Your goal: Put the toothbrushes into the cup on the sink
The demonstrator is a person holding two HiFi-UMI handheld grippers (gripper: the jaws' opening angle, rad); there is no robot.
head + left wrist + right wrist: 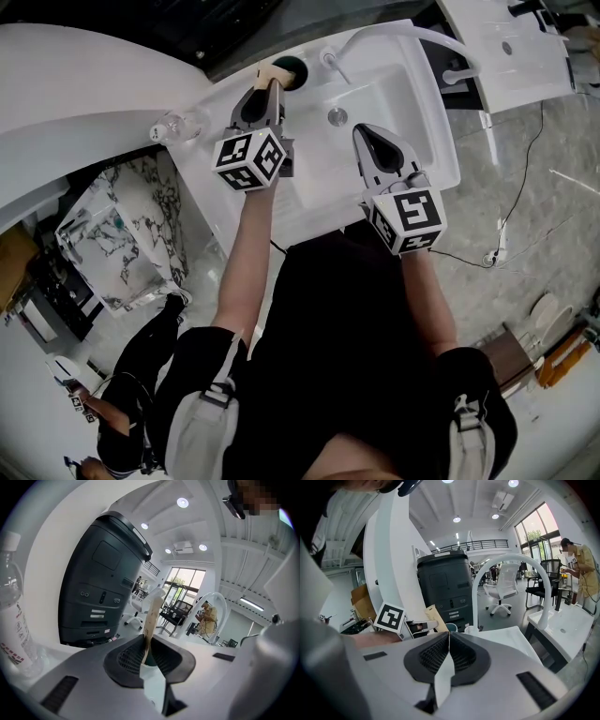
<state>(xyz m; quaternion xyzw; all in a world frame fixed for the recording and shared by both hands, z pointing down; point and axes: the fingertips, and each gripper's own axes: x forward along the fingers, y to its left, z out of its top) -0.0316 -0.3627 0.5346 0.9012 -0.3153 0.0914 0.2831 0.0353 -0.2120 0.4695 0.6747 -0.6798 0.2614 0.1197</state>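
A tan toothbrush (153, 613) stands upright in my left gripper (146, 641), which is shut on its lower part. In the head view that gripper (272, 88) is at the back left corner of the white sink (433, 117), with the toothbrush (274, 72) right beside the dark green cup (292, 67). The right gripper view shows the toothbrush (433, 618) tilted next to the cup (451, 627). My right gripper (362, 132) hangs over the basin, shut with nothing between its jaws (448, 637).
A curved white faucet (405, 34) arches over the sink's back edge, and the drain (337, 115) lies between the grippers. A clear plastic bottle (178, 125) lies left of the sink. A marbled basin (122, 234) sits lower left; a second sink (506, 47) is at top right.
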